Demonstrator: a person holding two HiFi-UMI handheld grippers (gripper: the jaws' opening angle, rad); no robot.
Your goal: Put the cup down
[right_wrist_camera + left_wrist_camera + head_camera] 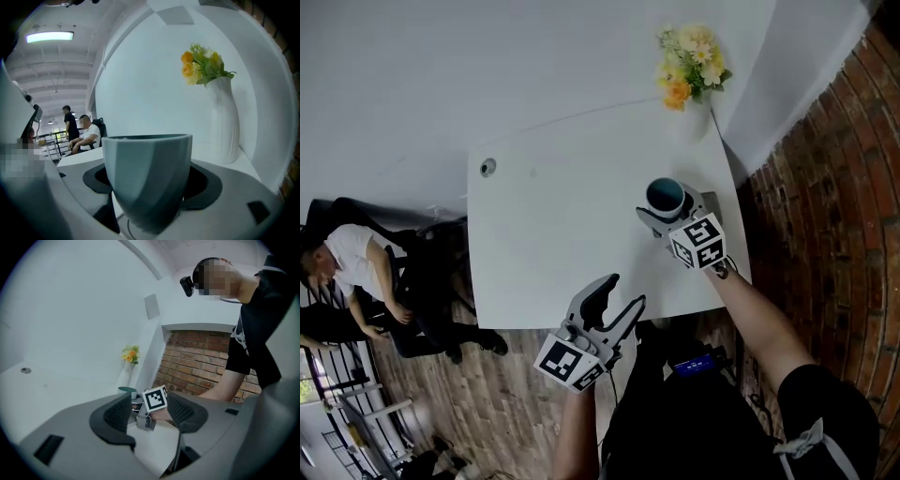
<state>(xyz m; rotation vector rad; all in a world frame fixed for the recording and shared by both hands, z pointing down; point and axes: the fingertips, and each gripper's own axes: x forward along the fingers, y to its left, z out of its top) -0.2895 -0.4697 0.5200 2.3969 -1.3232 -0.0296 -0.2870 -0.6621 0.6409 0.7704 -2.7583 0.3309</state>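
Head view, white table (pixel 562 216), cup (pixel 666 195), brick wall (pixel 834 187)

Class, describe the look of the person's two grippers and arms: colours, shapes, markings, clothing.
Both the left gripper and right gripper are grey moulded plastic with two curved jaws lined by dark ribbed pads. Each carries a white cube with black square markers. The person wears a black short sleeve.

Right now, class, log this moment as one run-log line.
right tongs: shut on cup | cup: upright, near vase, contact with table unclear | left tongs: open, empty
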